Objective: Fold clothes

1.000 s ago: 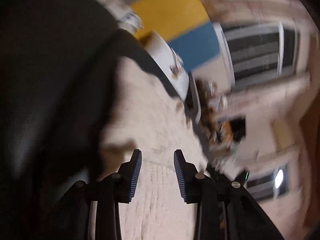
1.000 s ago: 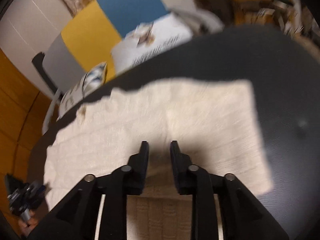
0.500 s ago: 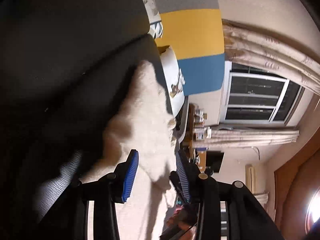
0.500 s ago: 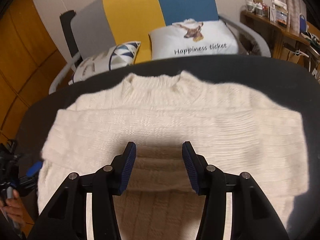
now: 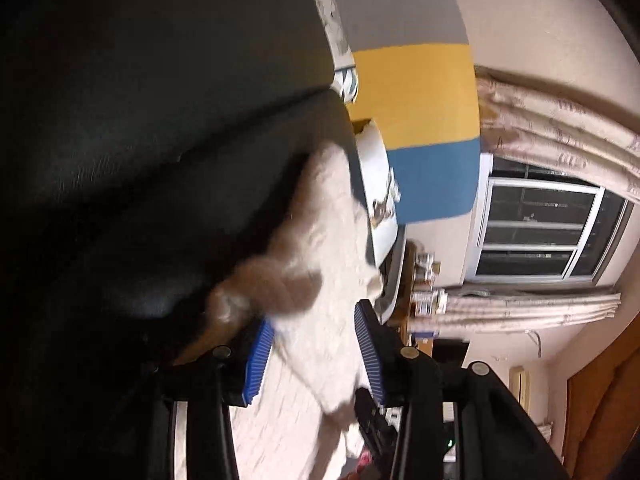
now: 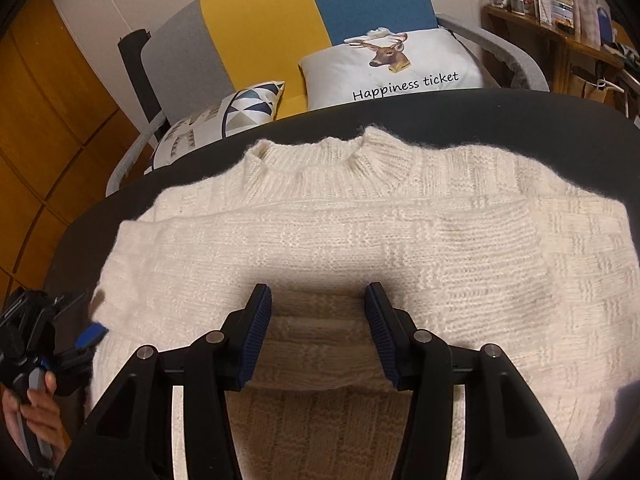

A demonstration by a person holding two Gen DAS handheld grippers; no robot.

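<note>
Black round table [image 6: 520, 120] is the reference. Behind its far edge sits a sofa [image 6: 256, 28] in grey, yellow and blue panels, carrying a deer cushion [image 6: 392, 68] printed "Happiness ticket" and a triangle-pattern cushion [image 6: 224, 116]. Wooden shelf [image 6: 560, 32] with small clutter is past the table's far right; orange cabinet panels [image 6: 44, 112] are off its left. The left wrist view also shows a window [image 5: 536, 232] with curtains beyond the sofa.

Cream knit sweater [image 6: 360, 240] lies flat on the table and covers most of it, collar toward the far edge. A sleeve looks already folded across the chest, so my read is that the fold is underway and the next crease is being set up.

Right gripper [image 6: 318, 336] hovers over the sweater's near-middle, jaws apart with nothing between them, pads above the knit. Probably parked there to pin or pinch the body once the side is ready.

Left gripper [image 5: 312, 356] works the table's left edge, at the sweater's side. Its jaws have just been closing, with a bunched flap of knit between the blue pads. The frame is blurred, so I can't tell whether the pads are actually pressing on the fabric. It looks like a grab on the side edge to lift it inward. From the right wrist view, this gripper and the hand [image 6: 36, 412] holding it sit just beside the sweater's left edge.

Risk: loose, fluffy knit could slip from a shallow pinch.
</note>
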